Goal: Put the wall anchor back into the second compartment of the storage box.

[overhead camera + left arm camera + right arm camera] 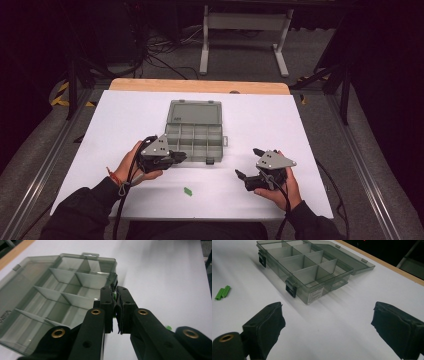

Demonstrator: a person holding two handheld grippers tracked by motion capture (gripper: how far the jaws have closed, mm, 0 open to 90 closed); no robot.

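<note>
High view: the left claw (176, 157) is held at the near edge of the open compartment box (194, 136), its jaws pressed together on a small green piece (114, 297). The right claw (248, 165) is spread apart over the white surface (280, 125), a second green piece (188, 191) lying to its left.

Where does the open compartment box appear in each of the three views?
High view: compartment box at the table's centre, lid open away from the person, beside the left gripper.
Left gripper view: upper left, behind the closed jaws.
Right gripper view: top centre.
Shared landmark: the box's black latches.
</note>
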